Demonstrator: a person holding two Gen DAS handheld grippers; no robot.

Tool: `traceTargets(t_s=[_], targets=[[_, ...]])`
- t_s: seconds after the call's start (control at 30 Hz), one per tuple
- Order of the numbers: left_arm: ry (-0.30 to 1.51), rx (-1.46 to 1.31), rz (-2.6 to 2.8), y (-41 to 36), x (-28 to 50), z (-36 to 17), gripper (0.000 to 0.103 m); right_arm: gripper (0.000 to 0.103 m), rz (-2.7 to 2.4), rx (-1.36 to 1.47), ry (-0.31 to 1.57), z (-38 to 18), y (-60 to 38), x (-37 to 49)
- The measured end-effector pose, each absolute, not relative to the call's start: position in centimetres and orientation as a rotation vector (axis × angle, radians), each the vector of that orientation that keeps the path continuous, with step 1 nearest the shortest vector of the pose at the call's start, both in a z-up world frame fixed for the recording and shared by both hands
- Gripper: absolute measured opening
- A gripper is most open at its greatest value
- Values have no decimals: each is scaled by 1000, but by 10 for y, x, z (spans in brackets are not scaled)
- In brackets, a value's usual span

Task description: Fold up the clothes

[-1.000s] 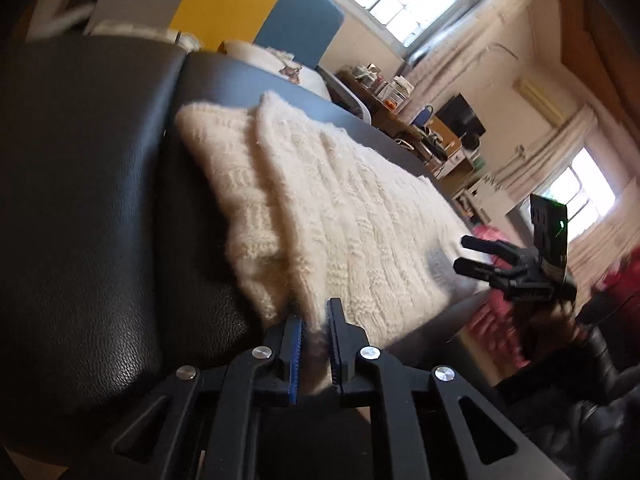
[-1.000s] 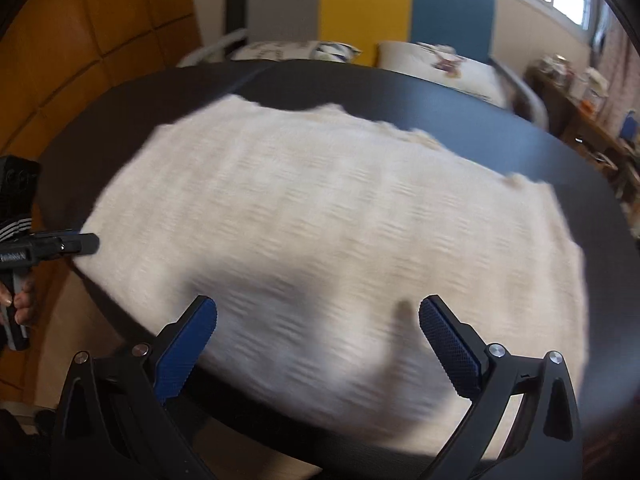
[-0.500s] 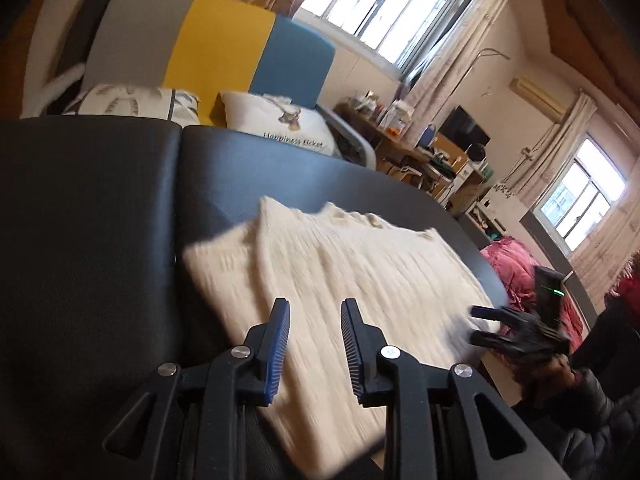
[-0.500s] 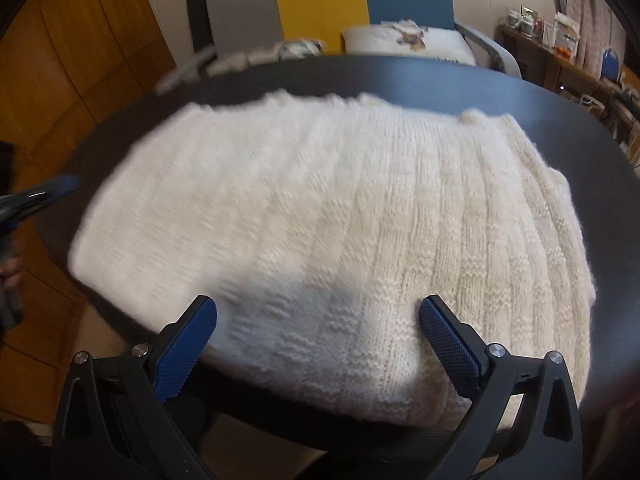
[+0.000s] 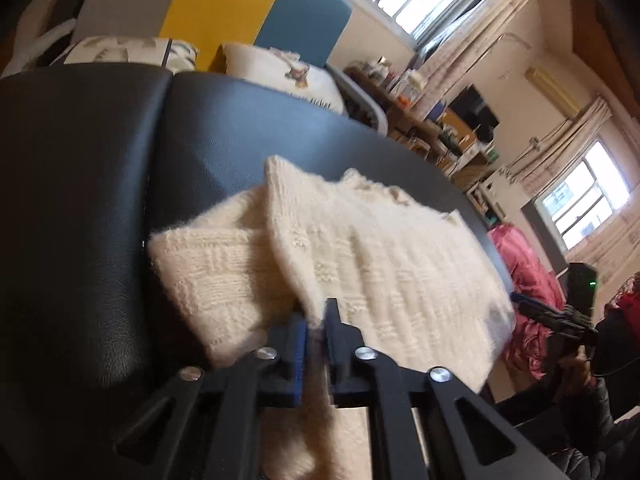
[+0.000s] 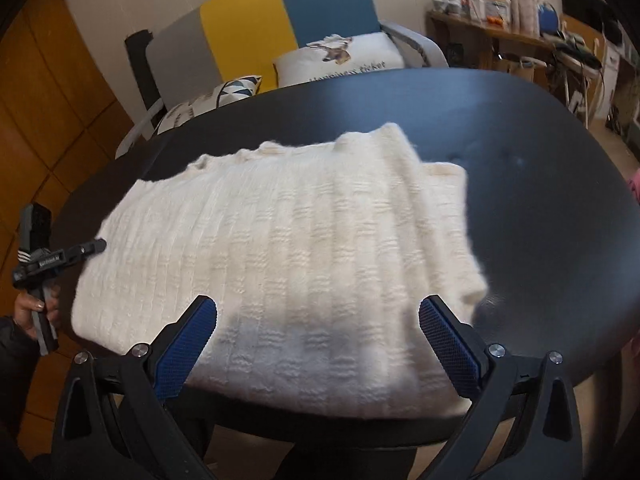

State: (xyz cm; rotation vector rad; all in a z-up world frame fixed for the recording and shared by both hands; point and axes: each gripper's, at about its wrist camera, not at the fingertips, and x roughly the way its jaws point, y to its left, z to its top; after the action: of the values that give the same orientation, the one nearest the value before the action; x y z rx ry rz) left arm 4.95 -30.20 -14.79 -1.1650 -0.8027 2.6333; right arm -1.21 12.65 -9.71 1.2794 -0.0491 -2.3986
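Black table point(image 6: 540, 216) (leather-like top), cream knitted sweater point(image 6: 288, 256) directly on it

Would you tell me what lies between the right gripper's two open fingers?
The near edge of the white sweater, lying on the black table, fills the gap of the right gripper in the right wrist view.

Cream ribbed sweater point(image 6: 280, 248), probably black table point(image 6: 540, 168).

Blk table point(image 6: 520, 184), tri-color chair point(image 6: 280, 28), cushions point(image 6: 344, 58)
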Motion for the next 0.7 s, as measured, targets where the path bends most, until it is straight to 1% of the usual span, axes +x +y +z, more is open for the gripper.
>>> traceTargets(t_s=[0.13,0.2,0.23,0.3,0.37,0.4,0.43,0.47,0.6,0.7], targets=[[-860,-1030,2685,-299,74,-135,5,103,-2395,1290,-53,-101,114,-35],[-866,-1014,2718,-296,82,-135,5,103,-2407,1350,-43,-112,112,-47],[-835,-1059,2745,-297,83,-138,5,103,-2410,1382,-42,-120,111,-53],[-764,-1246,2761,-299,74,-157,5,103,-2412,1409,-32,-134,108,-57],[-789,-1265,2711,-303,68,-157,6,103,-2438,1386,74,-137,99,-53],[-803,-1258,2690,-306,66,-154,9,103,-2441,1379,126,-138,95,-51],[-817,-1250,2668,-309,64,-151,19,103,-2439,1373,146,-138,94,-49],[-830,-1242,2646,-312,62,-148,22,103,-2435,1367,158,-139,94,-46],[-859,-1200,2617,-327,46,-138,26,103,-2426,1358,161,-141,97,-45],[-868,-1231,2591,-337,27,-141,27,103,-2420,1363,168,-138,98,-43]])
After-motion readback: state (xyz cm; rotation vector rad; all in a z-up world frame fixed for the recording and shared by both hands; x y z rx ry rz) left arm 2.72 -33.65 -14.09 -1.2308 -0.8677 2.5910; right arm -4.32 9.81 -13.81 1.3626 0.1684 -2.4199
